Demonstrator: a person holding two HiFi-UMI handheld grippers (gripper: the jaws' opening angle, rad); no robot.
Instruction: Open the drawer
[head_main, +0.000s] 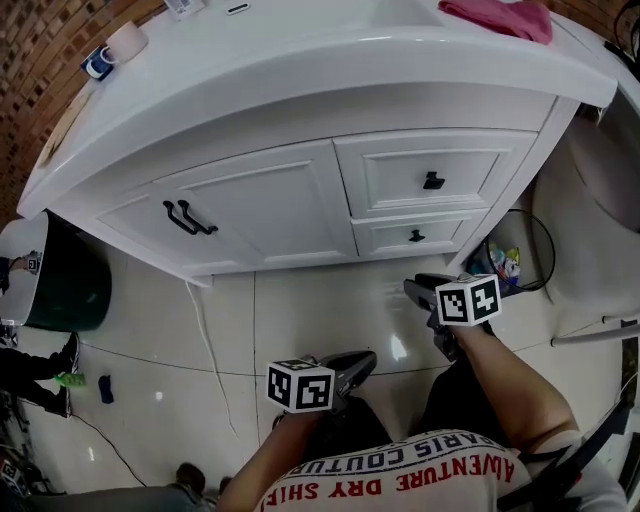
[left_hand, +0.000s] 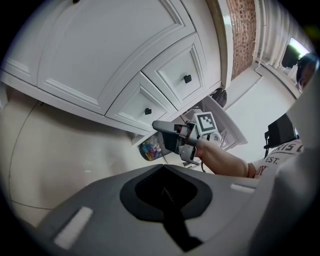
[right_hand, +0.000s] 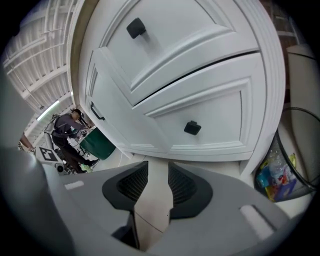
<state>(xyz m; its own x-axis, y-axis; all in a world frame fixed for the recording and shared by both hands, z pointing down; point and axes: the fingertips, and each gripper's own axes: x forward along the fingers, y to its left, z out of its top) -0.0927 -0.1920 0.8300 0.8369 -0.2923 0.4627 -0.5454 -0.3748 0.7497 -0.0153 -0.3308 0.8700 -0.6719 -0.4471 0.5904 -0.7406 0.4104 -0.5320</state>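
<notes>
Drawer (right_hand: 220, 117) sitting closed ahead of right gripper (right_hand: 153, 169), knob (right_hand: 192, 128) not touching it | right jaws standing apart, nothing between | left gripper (left_hand: 163, 175) jaws pressing together, empty, hanging over floor (left_hand: 60, 150)

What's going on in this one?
A person faces a white cabinet with a gripper in each hand. The upper drawer and lower drawer are shut, untouched. The right gripper, jaws apart and empty, points toward the lower drawer's knob. The left gripper is held back, jaws together, holding nothing.
</notes>
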